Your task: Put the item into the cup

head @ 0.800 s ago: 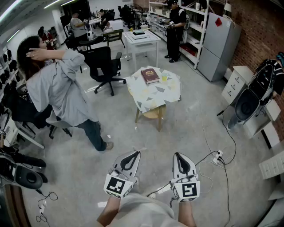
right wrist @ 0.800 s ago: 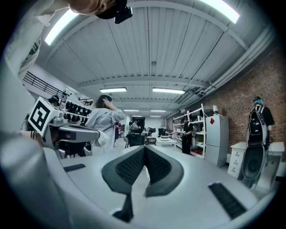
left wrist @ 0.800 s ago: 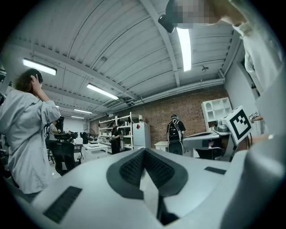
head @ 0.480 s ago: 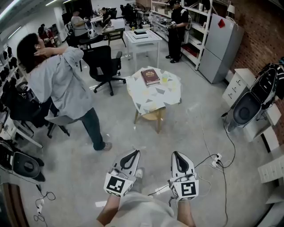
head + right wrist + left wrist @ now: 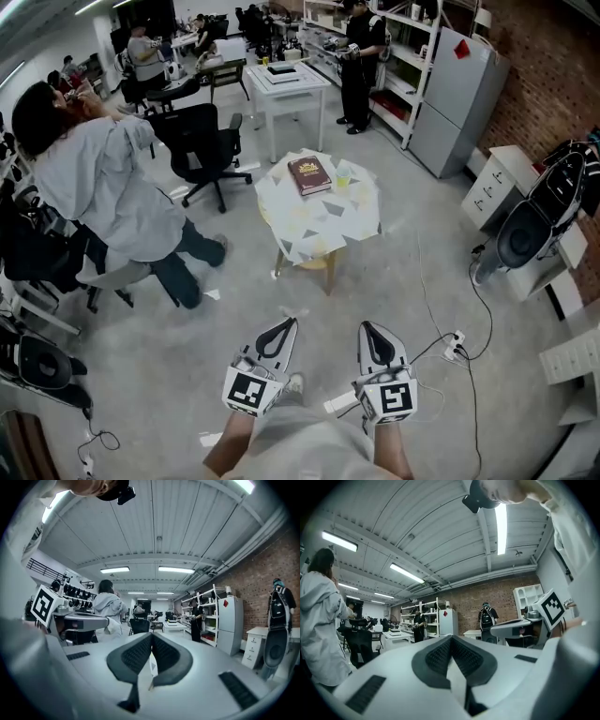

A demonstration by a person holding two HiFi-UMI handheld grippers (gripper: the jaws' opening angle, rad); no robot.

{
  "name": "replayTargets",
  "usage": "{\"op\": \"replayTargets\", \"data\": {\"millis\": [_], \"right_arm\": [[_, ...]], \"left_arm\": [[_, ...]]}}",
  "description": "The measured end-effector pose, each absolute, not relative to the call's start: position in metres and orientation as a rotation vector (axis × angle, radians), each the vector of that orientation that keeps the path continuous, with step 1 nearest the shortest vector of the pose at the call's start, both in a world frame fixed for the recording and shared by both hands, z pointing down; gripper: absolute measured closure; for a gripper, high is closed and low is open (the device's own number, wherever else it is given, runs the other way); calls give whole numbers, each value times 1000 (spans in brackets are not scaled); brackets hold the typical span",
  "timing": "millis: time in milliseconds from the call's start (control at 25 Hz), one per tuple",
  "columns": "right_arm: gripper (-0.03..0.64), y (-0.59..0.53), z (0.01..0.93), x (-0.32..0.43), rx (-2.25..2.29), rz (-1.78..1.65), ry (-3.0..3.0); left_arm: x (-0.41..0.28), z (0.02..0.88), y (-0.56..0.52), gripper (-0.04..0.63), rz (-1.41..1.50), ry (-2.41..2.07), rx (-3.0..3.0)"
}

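Note:
A small round table (image 5: 328,220) under a patterned cloth stands a few steps ahead on the floor. On it lie a dark red book (image 5: 309,174) and, to the book's right, a small pale yellowish cup (image 5: 343,174). I make out no other small item on the table from this distance. My left gripper (image 5: 280,324) and right gripper (image 5: 367,329) are held low and side by side, far short of the table. Both are shut with nothing between the pads. In the left gripper view the left gripper (image 5: 451,640) points into the room, as does the right gripper (image 5: 152,637) in the right gripper view.
A person in a grey hoodie (image 5: 103,192) bends at the left beside a black office chair (image 5: 199,141). A white table (image 5: 286,80) and another person (image 5: 356,52) at shelves stand behind. Grey cabinet (image 5: 450,98) at right. Cables and a power strip (image 5: 457,342) lie on the floor.
The view has shifted a little towards the round table. The person in grey has moved left and bent lower. Both grippers stay shut and level.

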State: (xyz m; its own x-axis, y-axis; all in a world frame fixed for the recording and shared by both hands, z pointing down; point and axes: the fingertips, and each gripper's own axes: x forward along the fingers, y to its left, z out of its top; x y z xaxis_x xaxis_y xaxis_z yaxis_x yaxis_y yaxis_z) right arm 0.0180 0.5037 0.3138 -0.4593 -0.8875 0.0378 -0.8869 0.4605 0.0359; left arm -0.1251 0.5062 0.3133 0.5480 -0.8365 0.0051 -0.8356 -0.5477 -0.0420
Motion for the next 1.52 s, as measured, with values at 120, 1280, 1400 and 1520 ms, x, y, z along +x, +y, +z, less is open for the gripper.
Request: {"op": "replayTargets", "data": {"millis": [120, 1280, 1400, 1520], "right_arm": [[609, 475, 317, 6, 1615, -1, -2633], [609, 331, 333, -18, 1687, 16, -2541], [609, 314, 336, -13, 1675, 15, -2549], [609, 294, 337, -7, 1661, 19, -2555]], "left_arm": [[-137, 319, 475, 584, -39, 1469, -2755], [-155, 341, 315, 584, -22, 1366, -2851], [-150, 343, 299, 584, -12, 1381, -2843], [-144, 345, 281, 584, -20, 1400, -2840]]}}
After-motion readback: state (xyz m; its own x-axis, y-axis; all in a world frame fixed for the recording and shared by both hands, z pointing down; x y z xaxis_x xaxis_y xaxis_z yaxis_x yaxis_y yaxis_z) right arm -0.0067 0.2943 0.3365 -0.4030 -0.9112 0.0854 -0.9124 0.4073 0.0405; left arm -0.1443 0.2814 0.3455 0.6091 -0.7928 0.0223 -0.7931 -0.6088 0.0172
